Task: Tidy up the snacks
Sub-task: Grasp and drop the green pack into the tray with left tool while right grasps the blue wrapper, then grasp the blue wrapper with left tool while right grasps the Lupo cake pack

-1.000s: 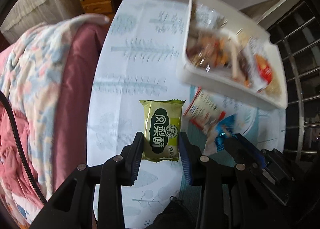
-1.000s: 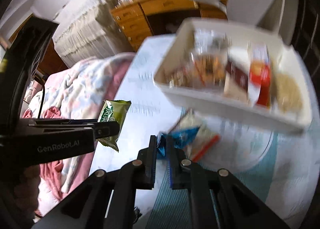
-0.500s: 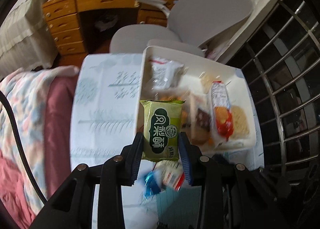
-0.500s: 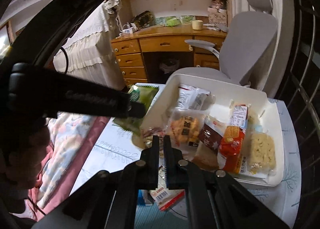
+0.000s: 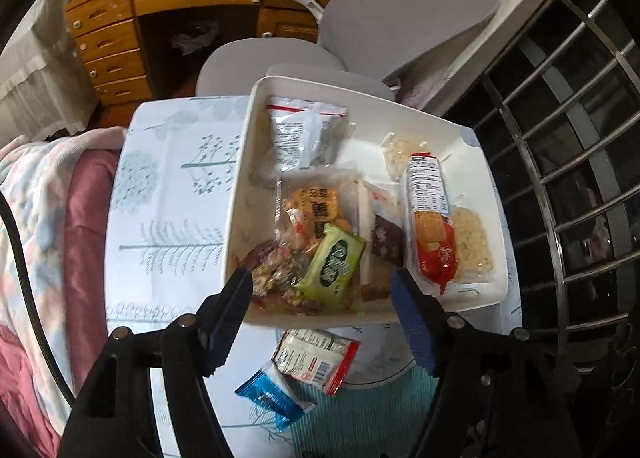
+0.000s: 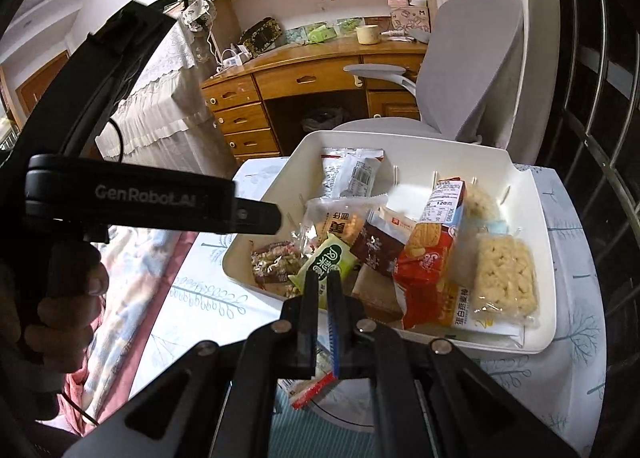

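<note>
A green snack pack [image 5: 334,264] lies tilted on other snacks in the near part of the white bin [image 5: 244,162]. My left gripper [image 5: 320,278] hovers over it, jaws opening, pads clear of the pack. From the right wrist, the same green pack [image 6: 326,262] sits in the bin [image 6: 536,258] just beyond my right gripper [image 6: 323,276], which is shut with nothing seen between its pads. A blue packet [image 5: 272,394] and a red-and-white packet [image 5: 316,354] lie on the table in front of the bin. A hand [image 6: 60,322] holds the left gripper's handle.
The bin holds several packs, among them a red biscuit sleeve [image 5: 432,226] and a rice cake [image 6: 504,278]. A bed with a pink blanket [image 5: 44,218] lies left of the table. A grey chair [image 5: 400,14], a wooden desk [image 6: 304,74] and a metal railing [image 5: 568,138] surround it.
The left gripper carried the green pack from above the table to over the bin, then let go; the pack now lies in the bin. The right gripper moved toward the bin, still shut.
</note>
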